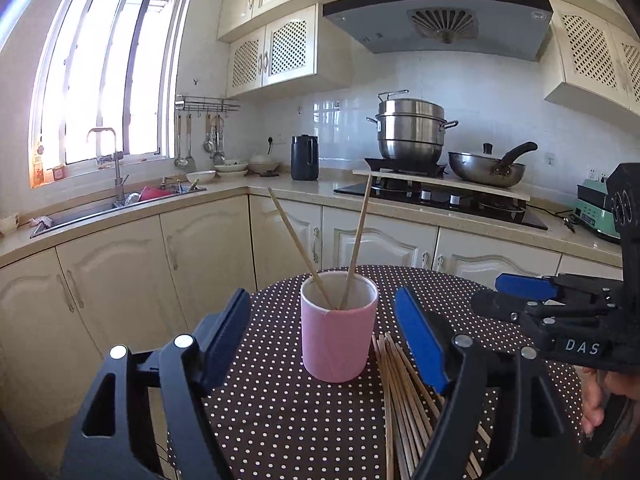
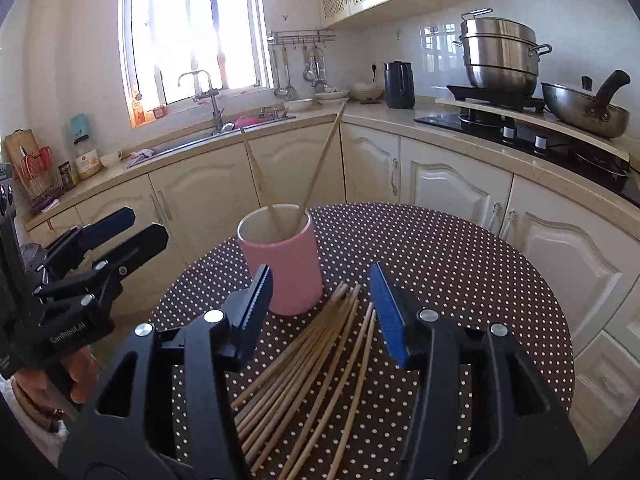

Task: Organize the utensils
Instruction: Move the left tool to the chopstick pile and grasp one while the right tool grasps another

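On polka-dot cloth (image 2: pixel 440 264), cylindrical pink cup (image 2: pixel 286 272) holds two wooden chopsticks (image 2: pixel 320 164).

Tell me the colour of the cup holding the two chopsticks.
Pink, with a pale inside; the cup shows best in the left wrist view.

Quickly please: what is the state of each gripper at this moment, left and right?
Left gripper: open, holding nothing, around the pink cylindrical cup.
Right gripper: open, holding nothing, over the loose wooden chopsticks.
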The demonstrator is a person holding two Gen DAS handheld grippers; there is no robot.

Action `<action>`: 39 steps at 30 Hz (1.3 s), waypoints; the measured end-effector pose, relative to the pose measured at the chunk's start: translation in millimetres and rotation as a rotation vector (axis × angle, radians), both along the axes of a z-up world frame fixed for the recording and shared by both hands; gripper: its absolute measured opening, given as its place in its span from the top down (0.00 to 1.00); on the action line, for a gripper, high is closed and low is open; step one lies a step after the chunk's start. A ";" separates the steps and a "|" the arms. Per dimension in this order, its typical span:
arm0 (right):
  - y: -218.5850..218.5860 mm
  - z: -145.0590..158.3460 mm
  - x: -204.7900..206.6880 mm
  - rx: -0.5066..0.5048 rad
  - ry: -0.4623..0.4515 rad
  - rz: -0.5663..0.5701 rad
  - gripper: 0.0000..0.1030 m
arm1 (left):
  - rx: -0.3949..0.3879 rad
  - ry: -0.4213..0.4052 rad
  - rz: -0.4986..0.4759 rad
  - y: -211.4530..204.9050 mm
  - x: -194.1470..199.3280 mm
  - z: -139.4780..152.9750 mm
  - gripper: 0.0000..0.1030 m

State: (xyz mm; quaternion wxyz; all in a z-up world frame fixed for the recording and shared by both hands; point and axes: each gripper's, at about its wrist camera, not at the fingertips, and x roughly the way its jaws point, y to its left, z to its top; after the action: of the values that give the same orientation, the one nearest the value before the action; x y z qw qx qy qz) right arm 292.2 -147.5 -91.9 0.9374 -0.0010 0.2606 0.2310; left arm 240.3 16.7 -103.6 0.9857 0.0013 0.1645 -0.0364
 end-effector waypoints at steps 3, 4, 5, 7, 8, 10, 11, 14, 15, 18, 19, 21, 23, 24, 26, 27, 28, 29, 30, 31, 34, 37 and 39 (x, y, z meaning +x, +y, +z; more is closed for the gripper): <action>-6.4 -13.7 0.0 -0.019 0.044 -0.012 0.51 | 0.003 0.078 -0.028 -3.5 7.0 -12.1 0.29; -7.9 -18.4 0.4 -0.025 0.062 -0.013 0.51 | 0.008 0.106 -0.037 -5.0 9.5 -17.2 0.29; -9.2 -23.7 1.3 -0.033 0.082 -0.014 0.51 | 0.013 0.136 -0.050 -6.9 12.5 -23.1 0.29; -11.7 -34.4 2.1 -0.046 0.112 -0.019 0.51 | 0.035 0.203 -0.064 -11.3 19.4 -36.0 0.29; -12.9 -40.4 3.6 -0.054 0.134 -0.020 0.51 | 0.050 0.248 -0.082 -14.6 23.9 -43.8 0.29; -15.8 -50.0 5.2 -0.055 0.167 -0.024 0.51 | 0.082 0.317 -0.104 -21.3 30.4 -57.9 0.29; -16.5 -53.3 6.2 -0.058 0.182 -0.026 0.51 | 0.100 0.345 -0.110 -25.3 33.6 -64.7 0.29; -18.8 -63.2 9.3 -0.066 0.224 -0.026 0.51 | 0.149 0.427 -0.120 -34.6 43.2 -83.6 0.29; -19.6 -66.0 10.4 -0.068 0.236 -0.025 0.51 | 0.165 0.445 -0.125 -37.4 45.3 -89.4 0.29; -21.4 -74.5 12.6 -0.072 0.262 -0.022 0.51 | 0.205 0.475 -0.130 -43.2 48.4 -99.4 0.29; -21.9 -76.9 13.5 -0.075 0.270 -0.021 0.51 | 0.220 0.484 -0.129 -45.0 50.0 -102.4 0.29; -22.6 -82.4 15.6 -0.078 0.284 -0.018 0.51 | 0.245 0.499 -0.119 -47.4 53.4 -109.0 0.29; -22.3 -87.3 17.0 -0.083 0.299 -0.014 0.51 | 0.264 0.519 -0.107 -49.1 58.4 -114.2 0.29; -22.0 -89.0 17.9 -0.084 0.305 -0.011 0.51 | 0.272 0.524 -0.103 -49.8 59.7 -115.6 0.29; -22.4 -93.1 18.5 -0.092 0.314 -0.005 0.51 | 0.287 0.531 -0.098 -51.2 61.3 -118.0 0.29; -22.0 -95.0 19.7 -0.097 0.322 -0.001 0.51 | 0.299 0.538 -0.092 -51.7 62.2 -120.4 0.29; -21.8 -96.6 20.9 -0.101 0.328 0.003 0.51 | 0.301 0.539 -0.090 -50.3 63.5 -120.9 0.28; -21.4 -98.2 22.3 -0.109 0.333 0.003 0.51 | 0.292 0.539 -0.091 -48.7 63.7 -120.6 0.28; -20.2 -100.2 23.7 -0.125 0.341 0.000 0.51 | 0.278 0.546 -0.091 -46.9 64.8 -120.5 0.29; -18.7 -101.9 25.9 -0.136 0.348 0.001 0.51 | 0.270 0.553 -0.091 -46.2 66.5 -119.1 0.29; -14.4 -107.9 30.8 -0.156 0.386 0.012 0.51 | 0.261 0.566 -0.090 -45.3 68.8 -117.8 0.28; -5.7 -113.4 34.8 -0.205 0.404 0.013 0.51 | 0.270 0.571 -0.090 -46.1 71.8 -119.5 0.28; -1.1 -115.6 37.3 -0.240 0.408 0.004 0.51 | 0.272 0.578 -0.091 -46.7 73.8 -119.6 0.28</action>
State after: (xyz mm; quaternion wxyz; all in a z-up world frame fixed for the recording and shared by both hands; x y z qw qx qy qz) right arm 329.5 -148.6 -207.5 0.8580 -0.0659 0.4703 0.1955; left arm 314.1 -30.0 -223.1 0.8862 0.1300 0.4410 -0.0571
